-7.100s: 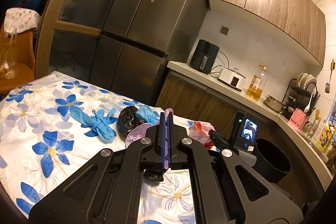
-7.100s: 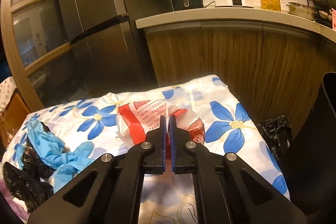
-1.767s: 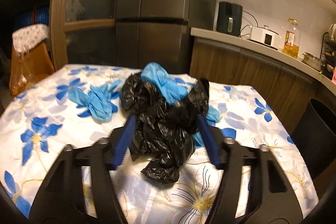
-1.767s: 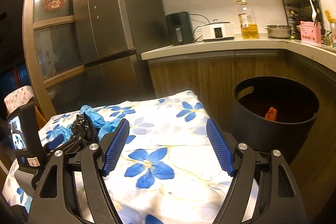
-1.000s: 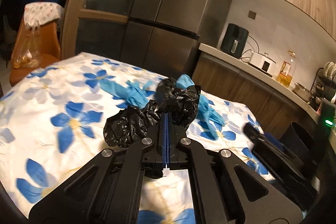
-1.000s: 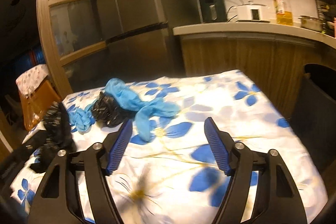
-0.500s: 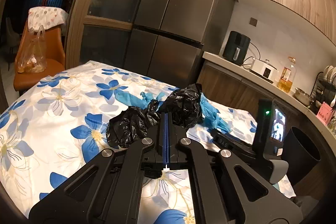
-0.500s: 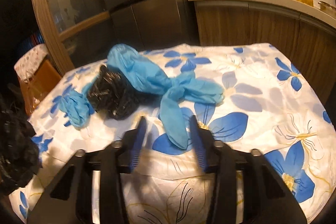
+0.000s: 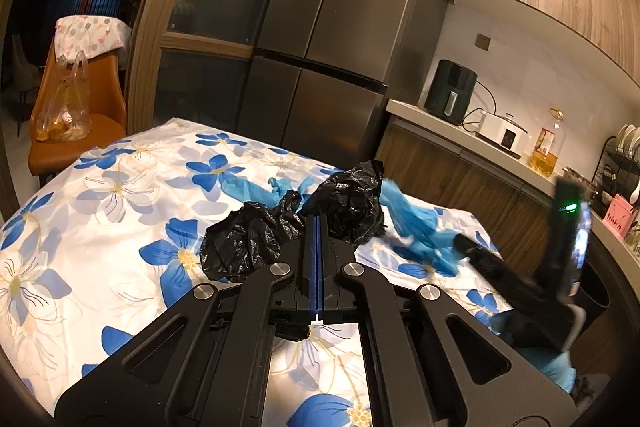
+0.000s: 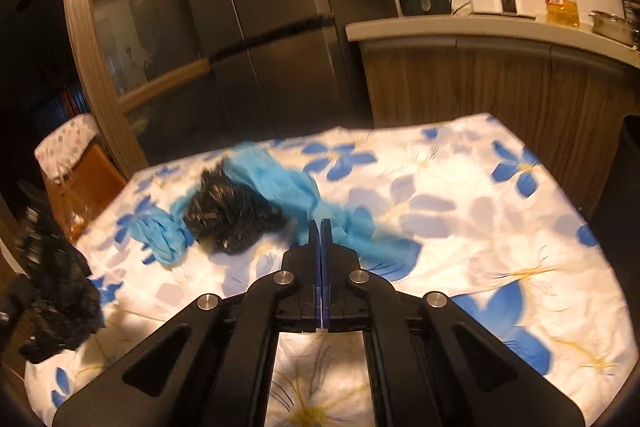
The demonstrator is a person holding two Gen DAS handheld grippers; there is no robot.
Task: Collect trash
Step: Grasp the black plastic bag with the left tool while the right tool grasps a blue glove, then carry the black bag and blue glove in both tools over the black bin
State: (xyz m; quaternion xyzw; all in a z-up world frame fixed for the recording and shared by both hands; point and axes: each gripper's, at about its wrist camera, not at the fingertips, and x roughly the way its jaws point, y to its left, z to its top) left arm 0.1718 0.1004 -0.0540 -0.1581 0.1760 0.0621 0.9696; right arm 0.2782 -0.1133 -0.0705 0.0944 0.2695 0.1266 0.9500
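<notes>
My left gripper [image 9: 316, 223] is shut on a crumpled black plastic bag [image 9: 256, 239] and holds it above the flowered tablecloth [image 9: 120, 195]. The same bag shows at the left edge of the right wrist view [image 10: 56, 291]. My right gripper [image 10: 320, 227] is shut on a light blue plastic bag [image 10: 280, 183], which stretches back over the table; it also shows in the left wrist view [image 9: 416, 223]. A second black bag [image 10: 230, 213] and another blue bag [image 10: 160, 231] lie on the table.
A black trash bin [image 9: 596, 287] stands at the table's right end, by the wooden counter [image 10: 480, 27]. The fridge [image 9: 332, 27] is behind the table. An orange chair [image 9: 72, 99] with a plastic bag on it stands at the far left.
My right gripper has closed on the light blue bag and pulled it up. My left gripper has stayed shut on the black bag and risen slightly.
</notes>
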